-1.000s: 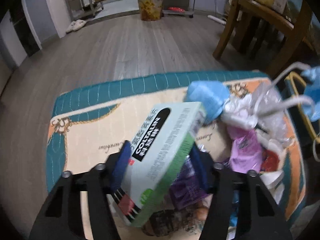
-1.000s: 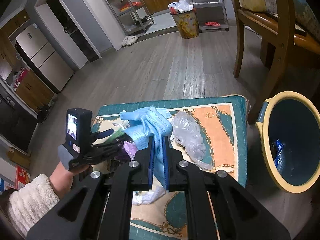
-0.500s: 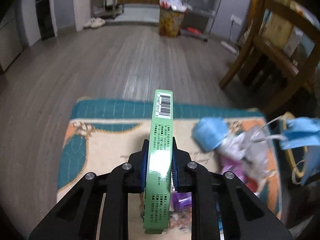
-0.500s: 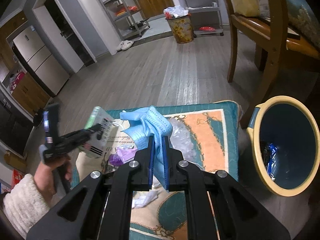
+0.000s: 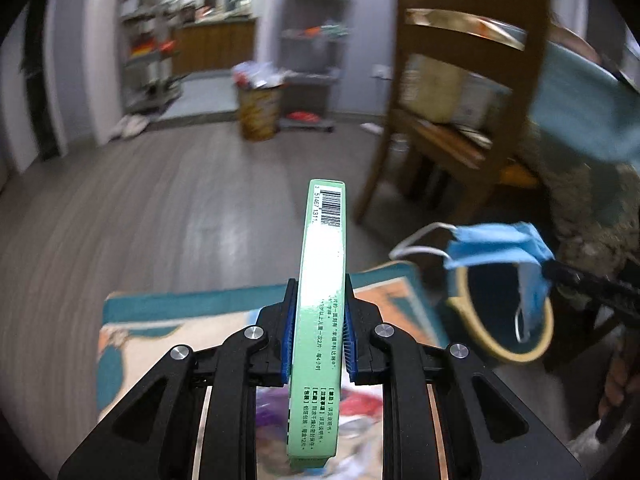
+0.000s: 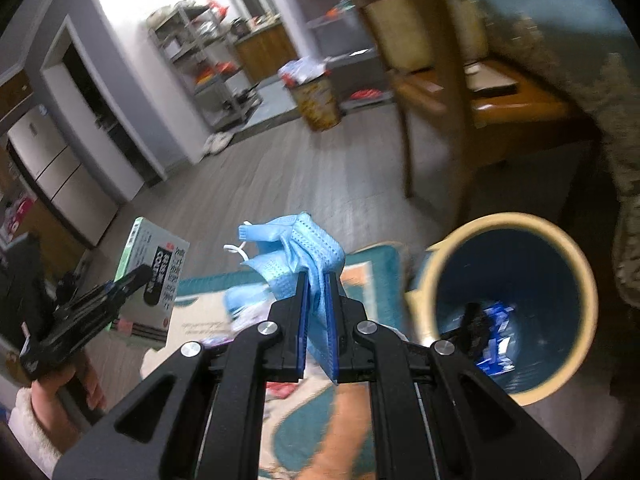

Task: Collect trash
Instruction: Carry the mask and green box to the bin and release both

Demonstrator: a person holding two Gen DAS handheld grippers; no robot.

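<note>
My left gripper [image 5: 318,320] is shut on a green medicine box [image 5: 322,304], held edge-up above the patterned mat [image 5: 192,312]. The box [image 6: 154,280] and left gripper [image 6: 132,280] also show at the left of the right wrist view. My right gripper [image 6: 317,296] is shut on a blue face mask [image 6: 304,248], held above the mat's right end, just left of the yellow-rimmed blue bin [image 6: 516,240]. In the left wrist view the mask [image 5: 500,244] hangs over the bin [image 5: 496,344]. Blue wrappers [image 6: 494,334] lie inside the bin.
More trash, blurred, lies on the mat below my grippers [image 6: 248,312]. A wooden chair [image 5: 448,92] stands behind the bin. A second full waste bin [image 5: 258,112] stands far off by metal shelves [image 6: 200,76]. Grey wood floor [image 5: 160,200] surrounds the mat.
Both grippers have lifted and swung right toward the bin. The mask now hangs near the bin's rim. The box stays gripped edge-up.
</note>
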